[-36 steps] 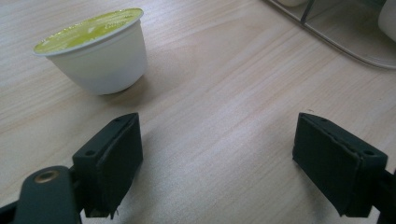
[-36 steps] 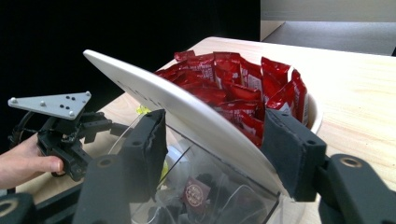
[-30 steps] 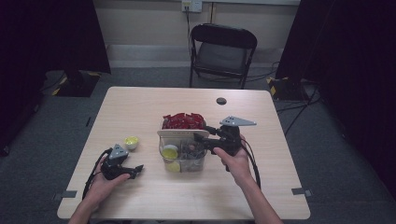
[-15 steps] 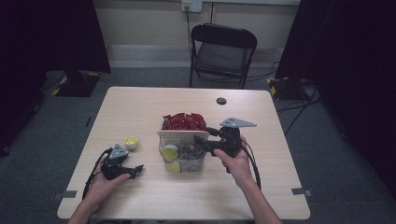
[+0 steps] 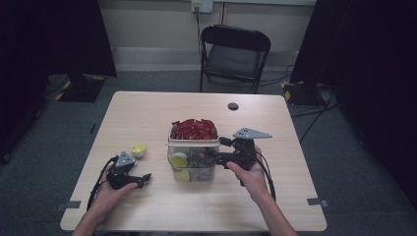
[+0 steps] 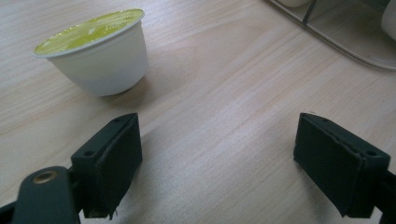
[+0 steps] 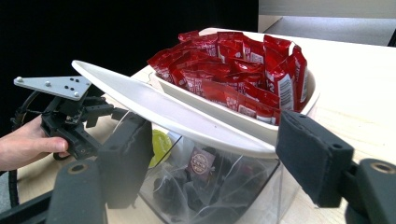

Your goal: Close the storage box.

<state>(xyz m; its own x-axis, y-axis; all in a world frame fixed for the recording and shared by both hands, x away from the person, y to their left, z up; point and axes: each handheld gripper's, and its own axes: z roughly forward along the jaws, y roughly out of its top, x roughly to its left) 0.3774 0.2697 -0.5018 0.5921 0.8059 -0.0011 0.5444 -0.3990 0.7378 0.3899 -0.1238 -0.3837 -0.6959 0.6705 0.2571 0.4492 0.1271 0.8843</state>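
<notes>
Centrally, the box: a clear plastic box (image 5: 193, 164) stands mid-table, with a white tray (image 5: 193, 141) seated on its top.
Tray: smooth white plastic with rounded corners, its near rim flaring into a thin lip (image 7: 154, 109); it is heaped with glossy red packets (image 5: 193, 129).
Box contents: dark pouches (image 7: 196, 179) behind the see-through wall in the right gripper view, and yellow-lidded cups (image 5: 179, 161) in the left part from above.
Loose cup: a small white cup (image 6: 98, 53) with a yellow foil lid stands on the table left of the box, apart from it.
Right gripper: the right gripper (image 5: 212, 158) is at the box's right side, jaws spread wide; the right gripper view looks between them at the clear wall below the tray lip, and touch cannot be told.
Left gripper: the left gripper (image 5: 146, 178) is low at the near left of the table, jaws wide apart over bare wood, the loose cup just beyond its left jaw.
Pads: flat, matte black, slightly frayed at the edges (image 6: 119, 156).
Table: pale wood grain (image 5: 147, 110), with a small dark disc (image 5: 233, 106) near the far edge.
Beyond: a black folding chair (image 5: 235, 54) on grey floor.
Since earlier: the right gripper sits slightly lower and closer to the box; the left hand is unmoved.
</notes>
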